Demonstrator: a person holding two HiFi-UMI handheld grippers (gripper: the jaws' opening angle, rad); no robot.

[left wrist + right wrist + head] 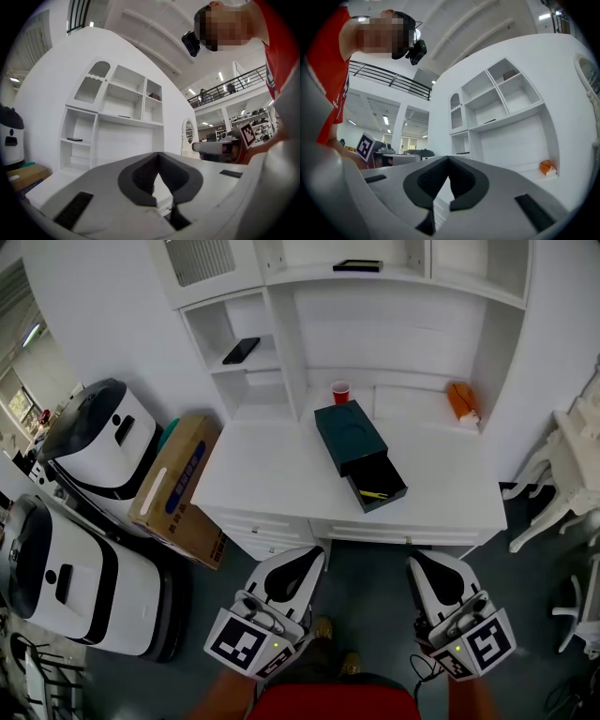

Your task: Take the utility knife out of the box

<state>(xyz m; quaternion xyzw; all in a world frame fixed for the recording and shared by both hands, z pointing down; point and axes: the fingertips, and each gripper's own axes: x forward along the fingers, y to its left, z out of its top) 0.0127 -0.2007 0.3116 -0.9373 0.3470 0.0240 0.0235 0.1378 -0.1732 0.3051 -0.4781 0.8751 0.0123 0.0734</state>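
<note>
We wear a red shirt [323,704] and a black head-mounted camera [191,43]. Our left gripper [312,557] and right gripper [418,562] are white shells with black-lined jaws. Each carries a marker cube [244,643] of black-and-white squares and a green light [278,645]. A thin black cable [418,669] hangs by the right one.

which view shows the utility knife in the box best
The head view. It looks down into the open drawer of the dark box, where the utility knife lies as a thin yellow strip. The left and right gripper views show the white shelves, but neither the box nor the knife.
</note>
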